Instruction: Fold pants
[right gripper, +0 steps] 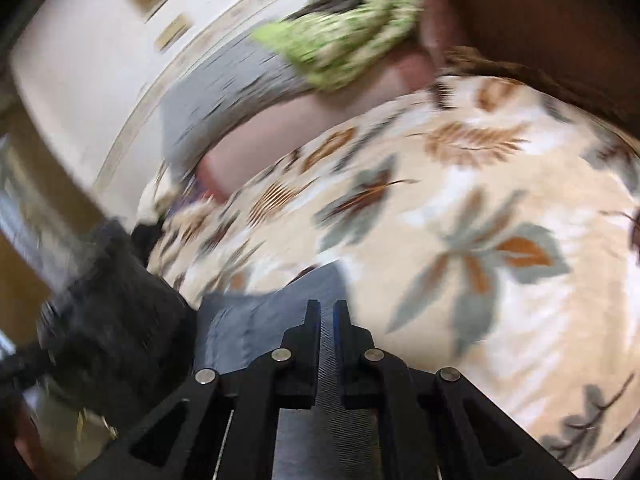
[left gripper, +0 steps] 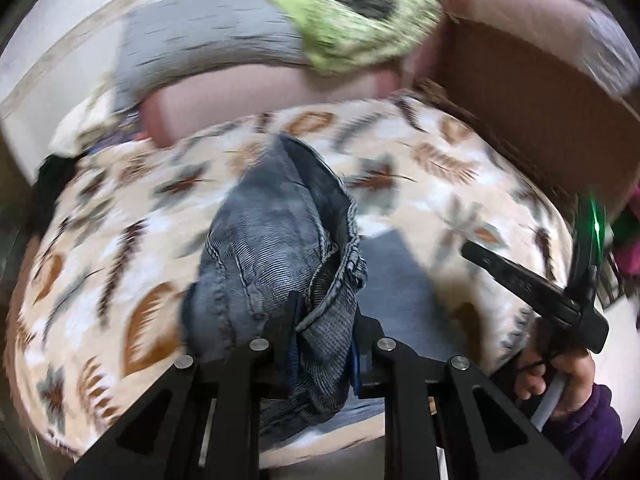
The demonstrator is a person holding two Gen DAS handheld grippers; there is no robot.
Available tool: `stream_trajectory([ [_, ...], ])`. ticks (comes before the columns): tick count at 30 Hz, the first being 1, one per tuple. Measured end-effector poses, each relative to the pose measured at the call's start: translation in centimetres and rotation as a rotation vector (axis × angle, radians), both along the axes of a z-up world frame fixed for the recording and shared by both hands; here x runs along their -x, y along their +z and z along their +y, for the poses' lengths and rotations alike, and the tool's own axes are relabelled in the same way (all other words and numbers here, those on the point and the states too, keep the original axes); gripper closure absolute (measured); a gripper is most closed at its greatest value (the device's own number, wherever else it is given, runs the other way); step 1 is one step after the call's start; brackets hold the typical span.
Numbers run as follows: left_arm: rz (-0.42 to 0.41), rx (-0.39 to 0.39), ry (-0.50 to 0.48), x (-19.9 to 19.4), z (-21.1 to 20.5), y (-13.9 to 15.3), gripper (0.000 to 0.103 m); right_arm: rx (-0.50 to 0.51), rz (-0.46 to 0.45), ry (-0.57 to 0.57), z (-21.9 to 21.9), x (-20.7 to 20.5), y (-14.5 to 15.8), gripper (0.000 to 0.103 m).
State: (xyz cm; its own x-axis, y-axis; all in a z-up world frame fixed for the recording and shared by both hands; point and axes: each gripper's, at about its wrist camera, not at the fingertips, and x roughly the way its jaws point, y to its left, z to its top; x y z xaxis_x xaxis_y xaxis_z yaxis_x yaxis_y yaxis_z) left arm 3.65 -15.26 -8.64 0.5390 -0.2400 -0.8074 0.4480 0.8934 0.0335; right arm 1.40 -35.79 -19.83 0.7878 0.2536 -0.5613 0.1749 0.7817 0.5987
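The pants (left gripper: 276,236) are blue-grey denim, bunched and hanging over a leaf-patterned bedspread (left gripper: 100,248). My left gripper (left gripper: 324,340) is shut on a thick fold of the denim near its hem. My right gripper (right gripper: 327,312) is shut on a thin edge of the same pants (right gripper: 256,316), which run down between its jaws. In the left wrist view the right gripper (left gripper: 532,284) shows at the right edge, held in a hand. Both views are motion-blurred.
The bed carries a pink pillow (left gripper: 260,100), a grey pillow (left gripper: 208,40) and a green patterned cloth (left gripper: 360,28). A brown headboard (left gripper: 540,120) stands at the right. A white wall (right gripper: 80,60) lies behind. The other gripper's dark body (right gripper: 108,320) is at the left.
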Motion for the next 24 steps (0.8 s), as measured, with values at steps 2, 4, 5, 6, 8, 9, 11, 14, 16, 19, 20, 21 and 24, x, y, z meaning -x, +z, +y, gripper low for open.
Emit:
stream_trajectory([
  [2, 0.048, 0.000, -0.067, 0.1, -3.9, -1.6, 0.083, -0.048, 0.006, -0.051, -2.2, 0.7, -0.5, 0.096],
  [4, 0.099, 0.017, -0.125, 0.1, -6.7, -2.9, 0.081, -0.097, 0.019, -0.108, -4.4, 1.6, -1.1, 0.095],
  [5, 0.121, 0.035, -0.129, 0.0, -7.6, -3.3, 0.081, -0.114, 0.022, -0.126, -5.3, 2.1, -1.2, 0.093],
  [6, 0.129, 0.048, -0.121, -0.1, -7.8, -3.4, 0.080, -0.136, 0.018, -0.140, -6.0, 2.5, -1.4, 0.093],
  [8, 0.121, 0.076, -0.118, -0.2, -7.4, -2.8, 0.073, -0.152, 0.010, -0.154, -6.9, 2.9, -1.5, 0.093],
  [9, 0.101, 0.080, -0.110, -0.3, -6.7, -2.2, 0.068, -0.148, 0.009, -0.151, -7.0, 3.0, -1.4, 0.093],
  [11, 0.041, 0.096, -0.062, -1.1, -4.1, -0.5, 0.056, -0.151, 0.010, -0.113, -6.5, 2.7, -1.5, 0.093],
  [14, -0.035, 0.090, 0.055, -2.4, 0.1, 0.9, 0.040, -0.167, 0.008, -0.012, -4.5, 1.8, -1.4, 0.093],
  [16, -0.051, 0.060, 0.113, -3.1, 2.5, 0.8, 0.040, -0.157, 0.007, 0.087, -2.4, 0.9, -1.1, 0.089],
  [19, 0.011, 0.011, 0.206, -4.1, 6.6, -1.5, 0.040, -0.173, 0.009, 0.203, 0.4, -0.4, -1.1, 0.046],
  [20, 0.033, 0.008, 0.224, -4.3, 7.7, -2.4, 0.040, -0.163, 0.000, 0.224, 1.3, -0.8, -1.0, 0.043],
  [21, 0.053, 0.001, 0.234, -4.3, 8.4, -3.3, 0.040, -0.118, -0.002, 0.235, 2.3, -1.3, -0.7, 0.043],
  [24, 0.114, -0.018, 0.256, -4.3, 9.8, -6.1, 0.040, -0.062, 0.034, 0.241, 3.7, -2.6, -1.2, 0.043],
])
